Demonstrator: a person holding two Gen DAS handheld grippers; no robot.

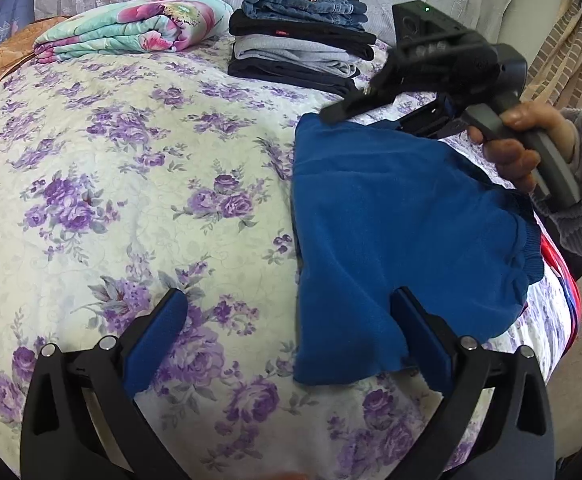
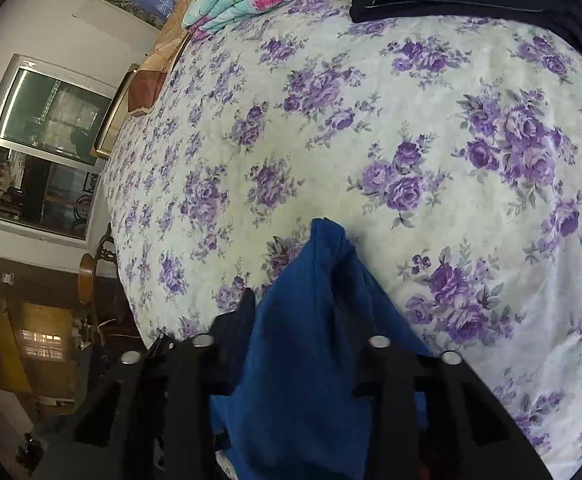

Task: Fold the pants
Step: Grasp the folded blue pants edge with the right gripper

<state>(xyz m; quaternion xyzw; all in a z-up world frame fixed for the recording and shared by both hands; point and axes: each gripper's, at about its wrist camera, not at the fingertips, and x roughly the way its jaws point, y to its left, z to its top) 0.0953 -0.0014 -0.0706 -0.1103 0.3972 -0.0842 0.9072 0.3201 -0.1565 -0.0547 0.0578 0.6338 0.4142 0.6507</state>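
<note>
One corner of the blue pants (image 1: 391,216) is clamped in my right gripper (image 2: 311,320); my left gripper (image 1: 291,312) gapes empty, straddling the near hem.

My left gripper (image 1: 291,344) hovers with blue-padded jaws spread wide. My right gripper (image 2: 311,320) is clamped on bunched blue fabric, my right hand (image 1: 527,148) wrapping its grey handle.

Floral bedspread (image 1: 131,168); folded floral quilt (image 1: 139,26) beside clothes stack (image 1: 303,46); window (image 2: 47,148) left.
</note>
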